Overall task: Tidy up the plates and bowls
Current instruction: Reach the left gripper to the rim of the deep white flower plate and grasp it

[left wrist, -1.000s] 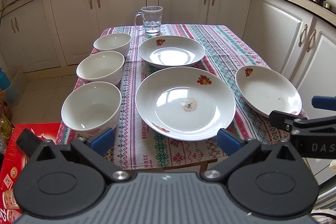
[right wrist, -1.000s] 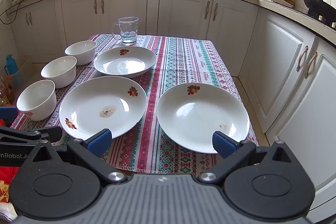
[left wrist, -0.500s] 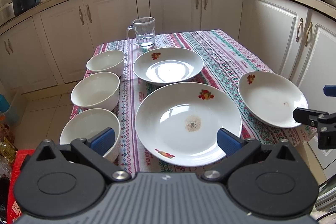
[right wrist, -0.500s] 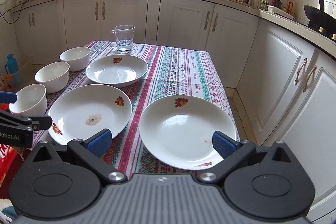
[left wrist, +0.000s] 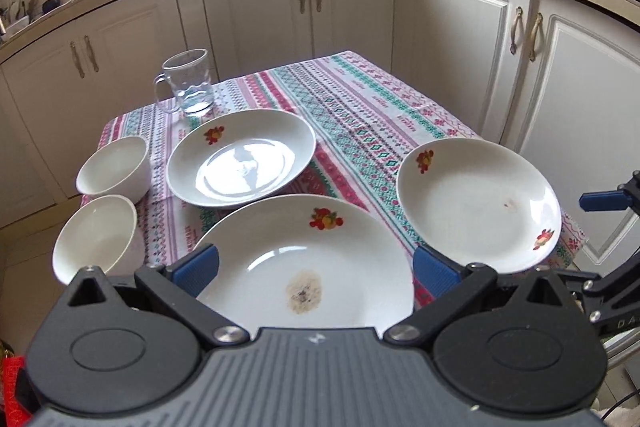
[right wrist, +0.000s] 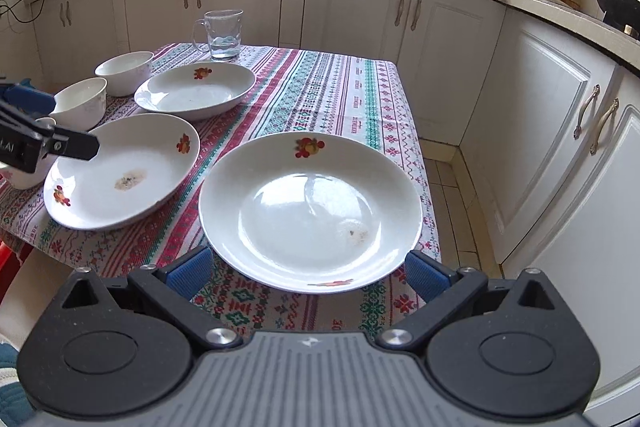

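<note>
Three white plates with fruit prints lie on the patterned tablecloth (left wrist: pixel 360 107). My left gripper (left wrist: pixel 315 269) is open, its blue pads on either side of the near rim of the stained plate (left wrist: pixel 304 267). Beyond it lies the far plate (left wrist: pixel 240 157), with two white bowls (left wrist: pixel 114 169) (left wrist: pixel 94 237) to the left. My right gripper (right wrist: pixel 307 274) is open at the near rim of the right plate (right wrist: pixel 310 207). The left gripper's fingers (right wrist: pixel 72 145) reach over the stained plate (right wrist: pixel 120 171), partly hiding a third bowl (right wrist: pixel 24 179).
A glass mug (left wrist: pixel 188 83) holding a little water stands at the table's far left corner. White cabinets (right wrist: pixel 540 147) stand close to the table's right side and behind it. The tablecloth's far right part (right wrist: pixel 340 87) is bare.
Both grippers have moved forward toward the table and the plates. The left one now straddles the stained plate's rim, and the right one has closed in on the right plate. Both stayed open.
</note>
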The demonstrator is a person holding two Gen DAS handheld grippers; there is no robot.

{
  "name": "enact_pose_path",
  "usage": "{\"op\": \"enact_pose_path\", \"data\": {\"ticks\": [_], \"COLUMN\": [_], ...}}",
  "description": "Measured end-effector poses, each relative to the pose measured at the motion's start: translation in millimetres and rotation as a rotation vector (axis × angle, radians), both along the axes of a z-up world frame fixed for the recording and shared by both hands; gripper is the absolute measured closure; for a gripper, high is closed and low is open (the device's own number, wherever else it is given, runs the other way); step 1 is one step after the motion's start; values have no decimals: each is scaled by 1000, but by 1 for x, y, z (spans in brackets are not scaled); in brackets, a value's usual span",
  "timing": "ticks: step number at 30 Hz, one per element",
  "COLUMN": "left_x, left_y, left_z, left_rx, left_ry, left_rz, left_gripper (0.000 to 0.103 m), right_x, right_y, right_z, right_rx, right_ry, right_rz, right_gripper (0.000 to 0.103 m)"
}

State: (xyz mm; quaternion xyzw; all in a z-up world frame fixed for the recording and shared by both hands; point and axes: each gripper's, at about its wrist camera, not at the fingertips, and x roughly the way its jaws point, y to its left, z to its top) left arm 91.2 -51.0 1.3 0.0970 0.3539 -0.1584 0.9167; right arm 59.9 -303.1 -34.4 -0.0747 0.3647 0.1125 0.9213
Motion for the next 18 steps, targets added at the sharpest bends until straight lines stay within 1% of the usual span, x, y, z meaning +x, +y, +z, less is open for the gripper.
{"op": "enact_pose_path", "data": {"ticks": [2, 5, 11, 18], "left_x": [9, 22, 46, 73], "left_y": [-11, -24, -49, -77], "left_z": [-2, -5, -11, -23], "left_rx": [9, -5, -6, 24], "left_ry": [11, 43, 102, 173], "left_rz": [-28, -85, -167, -263], "left_gripper": [1, 1, 1, 1], "right_x": [3, 8, 23, 32], "right_y": [-4, -11, -20, -23], "right_z": [-8, -18, -37, -49], "right_rx": [13, 42, 39, 22], "right_ry": [13, 36, 58, 56], "right_rz": [20, 44, 61, 119], "right_gripper": [0, 0, 0, 0]}}
